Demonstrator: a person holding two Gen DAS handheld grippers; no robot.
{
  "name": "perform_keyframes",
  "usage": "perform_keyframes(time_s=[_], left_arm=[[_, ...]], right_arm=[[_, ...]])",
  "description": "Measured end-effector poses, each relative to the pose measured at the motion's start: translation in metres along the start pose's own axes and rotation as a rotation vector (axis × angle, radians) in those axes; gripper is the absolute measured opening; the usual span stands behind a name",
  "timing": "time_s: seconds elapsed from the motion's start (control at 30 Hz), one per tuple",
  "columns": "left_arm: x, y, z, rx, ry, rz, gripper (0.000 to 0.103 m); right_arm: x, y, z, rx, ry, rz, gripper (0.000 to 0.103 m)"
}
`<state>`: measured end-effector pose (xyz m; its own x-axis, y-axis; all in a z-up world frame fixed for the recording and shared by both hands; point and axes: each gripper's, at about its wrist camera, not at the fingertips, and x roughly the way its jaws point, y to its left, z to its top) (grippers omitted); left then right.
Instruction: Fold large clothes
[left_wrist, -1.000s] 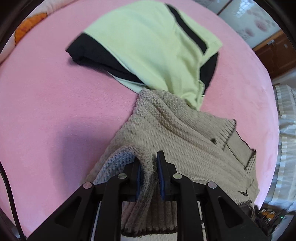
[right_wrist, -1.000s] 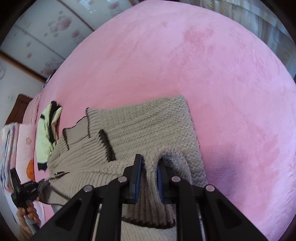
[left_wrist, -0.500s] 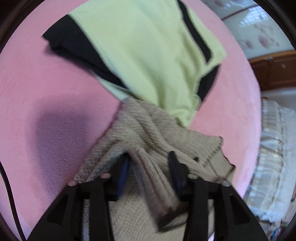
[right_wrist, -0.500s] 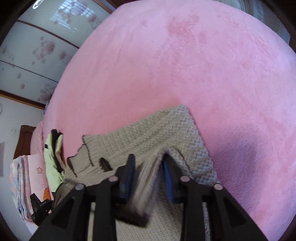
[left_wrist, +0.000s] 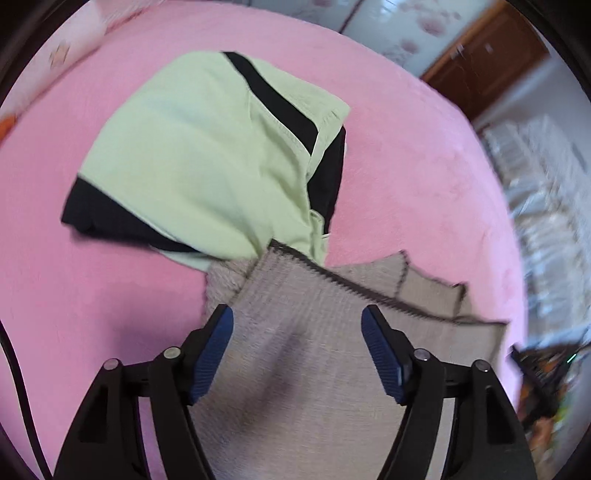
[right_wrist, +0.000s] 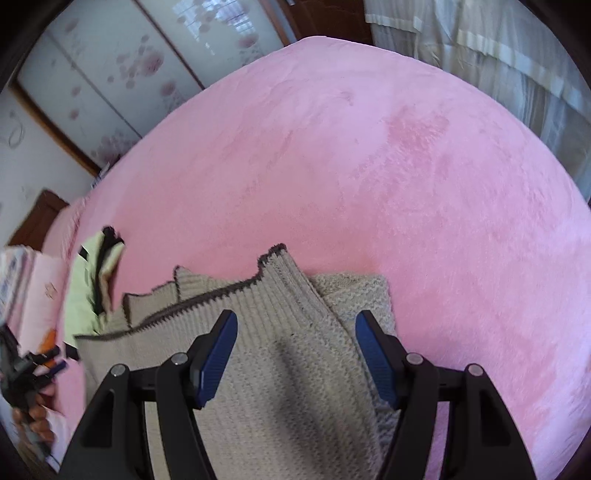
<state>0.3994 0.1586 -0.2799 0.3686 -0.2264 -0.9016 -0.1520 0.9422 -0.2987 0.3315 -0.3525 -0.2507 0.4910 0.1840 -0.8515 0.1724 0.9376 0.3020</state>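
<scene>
A beige knit sweater (left_wrist: 317, 354) with dark trim lies folded over on the pink bed (left_wrist: 92, 295); it also shows in the right wrist view (right_wrist: 280, 369). My left gripper (left_wrist: 297, 325) is open, its blue pads spread wide above the sweater and holding nothing. My right gripper (right_wrist: 295, 328) is open too, over the sweater's right side, with the folded-over ribbed hem (right_wrist: 273, 269) just ahead. The sweater's near part is hidden behind the gripper frames.
A light green and black garment (left_wrist: 207, 158) lies folded beyond the sweater, touching its far edge; it shows at the left in the right wrist view (right_wrist: 92, 277). Pink bed surface (right_wrist: 388, 166) spreads ahead and right. Wardrobe doors (right_wrist: 110, 74) and curtains (right_wrist: 498, 48) stand beyond the bed.
Both grippers were shut on sweater folds a second ago; both have opened and let go. The sweater's hem now lies folded over on its body.
</scene>
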Motion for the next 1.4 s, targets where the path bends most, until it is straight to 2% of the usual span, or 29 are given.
perform_keyframes(time_s=[0.17,0.3,0.33,0.37,0.4,0.43,0.47,0.5,0.57,0.7,0.8,0.93,1.1,1.13,1.2,1.27,1.33,1.4], left_arm=[[0.026,-0.007,-0.001,0.127,0.003,0.103,0.071],[0.047,0.000,0.006,0.132,-0.004,0.136,0.069],[0.051,0.002,0.008,0.128,-0.006,0.135,0.064],[0.053,0.005,0.010,0.123,-0.008,0.130,0.058],[0.054,0.007,0.011,0.114,-0.012,0.115,0.052],[0.054,0.010,0.013,0.107,-0.019,0.092,0.034],[0.053,0.009,0.013,0.113,-0.022,0.072,0.012],[0.052,0.007,0.013,0.119,-0.022,0.068,0.011],[0.047,-0.004,0.012,0.165,-0.051,0.138,0.009],[0.028,-0.022,0.010,0.224,-0.153,0.214,0.008],[0.037,-0.017,0.016,0.200,-0.157,0.260,0.008],[0.063,-0.009,0.013,0.185,-0.153,0.332,0.008],[0.067,-0.014,0.008,0.211,-0.172,0.366,0.009],[0.065,-0.018,0.008,0.227,-0.175,0.375,0.012],[0.055,-0.027,0.005,0.254,-0.174,0.377,0.021],[0.039,-0.039,0.002,0.259,-0.172,0.385,0.042],[0.020,-0.046,-0.004,0.251,-0.184,0.369,0.050],[-0.005,-0.058,-0.015,0.243,-0.216,0.345,0.052]], right_arm=[[0.019,0.019,0.004,-0.152,-0.007,-0.063,0.067],[0.033,0.031,0.004,-0.222,0.009,-0.089,0.066],[0.036,0.032,0.004,-0.230,0.011,-0.090,0.064],[0.039,0.032,0.003,-0.235,0.015,-0.089,0.056],[0.042,0.031,0.003,-0.233,0.025,-0.089,0.043],[0.045,0.029,0.003,-0.222,0.037,-0.083,0.034],[0.048,0.024,0.002,-0.207,0.052,-0.094,0.012],[0.048,0.019,0.002,-0.183,0.056,-0.084,0.009],[0.037,0.011,0.004,-0.157,0.014,-0.099,0.008],[0.009,-0.005,0.016,-0.110,-0.091,-0.111,0.007],[0.029,-0.018,0.021,-0.083,-0.049,-0.147,0.007],[0.061,-0.016,0.012,-0.122,-0.017,-0.223,0.007],[0.061,-0.010,0.011,-0.138,-0.017,-0.263,0.009],[0.055,-0.006,0.012,-0.146,-0.017,-0.259,0.011],[0.040,0.001,0.014,-0.160,-0.027,-0.257,0.028],[0.013,0.010,0.011,-0.163,-0.075,-0.238,0.038],[-0.007,0.019,0.007,-0.164,-0.108,-0.207,0.041],[-0.032,0.035,-0.004,-0.175,-0.141,-0.166,0.041]])
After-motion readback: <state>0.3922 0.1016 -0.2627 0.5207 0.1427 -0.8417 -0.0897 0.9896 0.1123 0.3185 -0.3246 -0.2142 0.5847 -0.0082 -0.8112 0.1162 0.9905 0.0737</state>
